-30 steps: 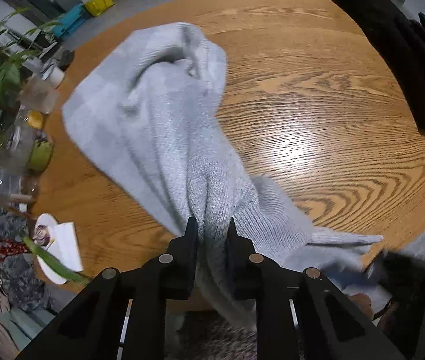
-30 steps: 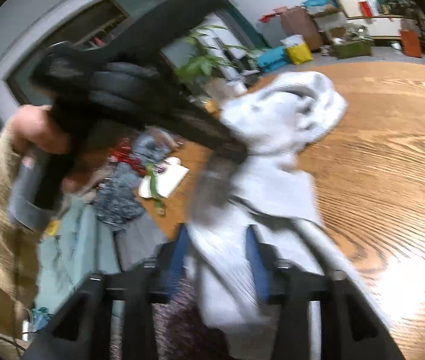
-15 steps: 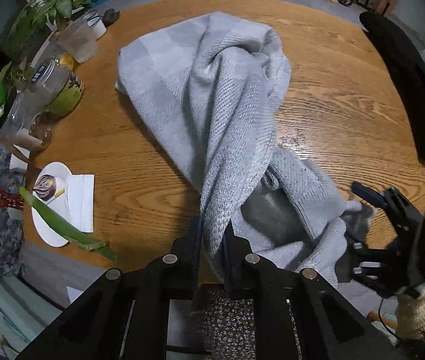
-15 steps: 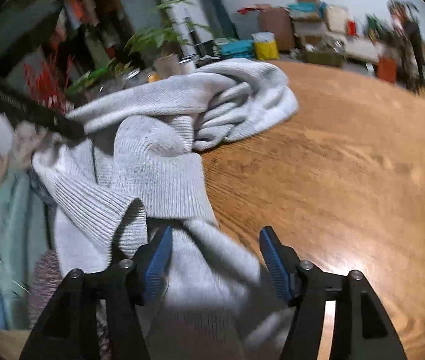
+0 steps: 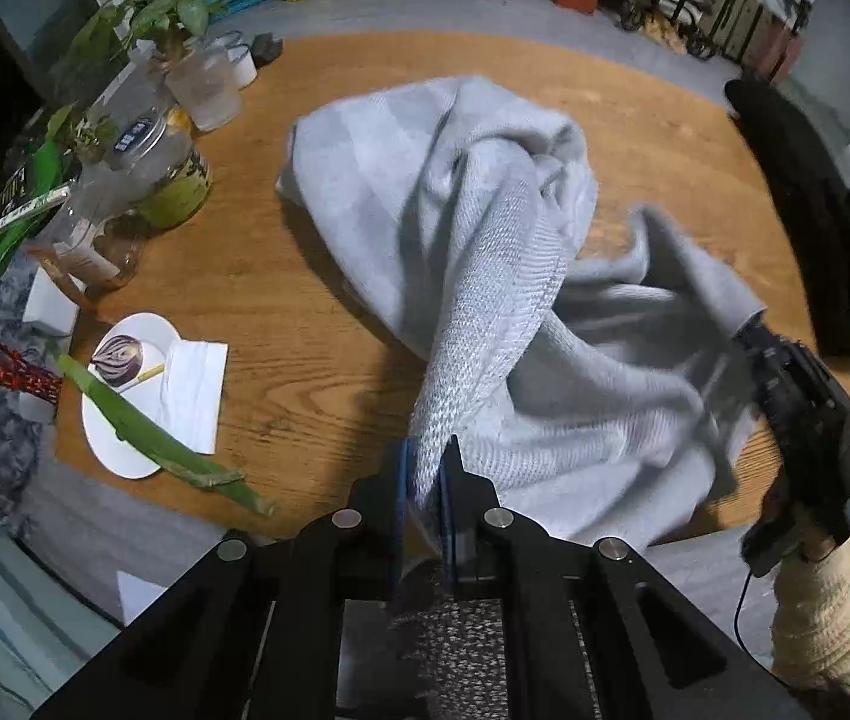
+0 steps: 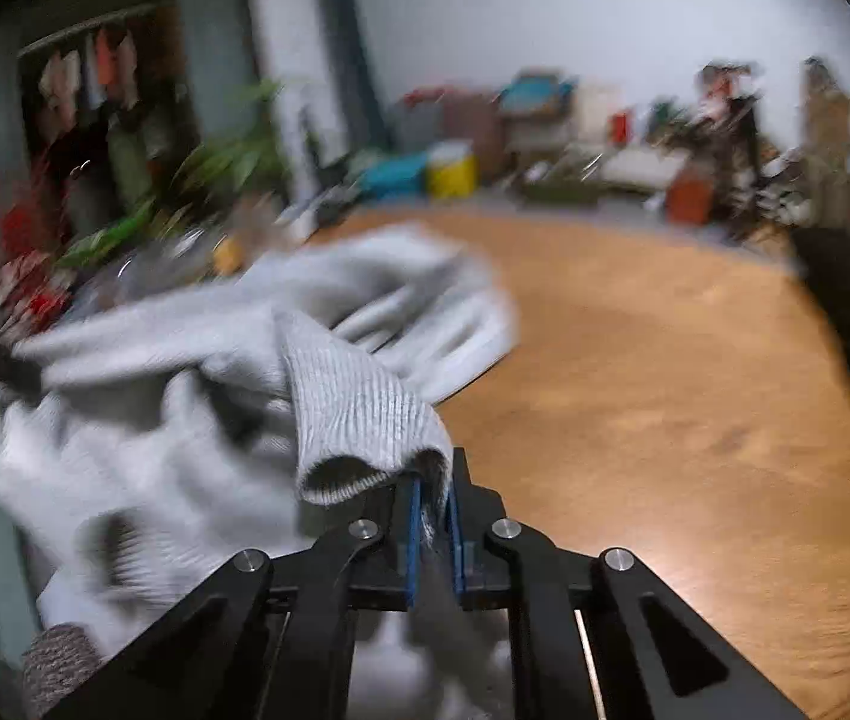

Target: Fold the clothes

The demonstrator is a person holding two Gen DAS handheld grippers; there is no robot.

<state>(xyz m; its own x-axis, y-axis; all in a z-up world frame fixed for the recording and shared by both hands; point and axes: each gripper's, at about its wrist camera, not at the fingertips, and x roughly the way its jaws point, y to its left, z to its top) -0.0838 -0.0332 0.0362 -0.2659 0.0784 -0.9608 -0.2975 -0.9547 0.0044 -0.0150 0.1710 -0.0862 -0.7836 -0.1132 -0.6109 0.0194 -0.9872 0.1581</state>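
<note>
A light grey knit sweater (image 5: 484, 228) lies bunched on the round wooden table (image 5: 281, 276). My left gripper (image 5: 425, 474) is shut on a twisted length of it at the table's near edge, lifting that part. My right gripper (image 6: 432, 492) is shut on the ribbed cuff (image 6: 359, 408) of the sweater (image 6: 185, 396). It also shows in the left wrist view (image 5: 748, 336) at the right, holding the sweater's far corner up off the table. The right wrist view is motion blurred.
Glass jars (image 5: 155, 168), cups (image 5: 209, 90) and plants (image 5: 149, 18) crowd the table's left rim. A white plate (image 5: 125, 402) with a halved onion, a napkin and a green leaf sits near left. A black garment (image 5: 808, 192) lies at the right edge.
My right gripper has closed on the sweater cuff and pulled it up and to the right. My left gripper has kept its hold and risen, so more of the table shows.
</note>
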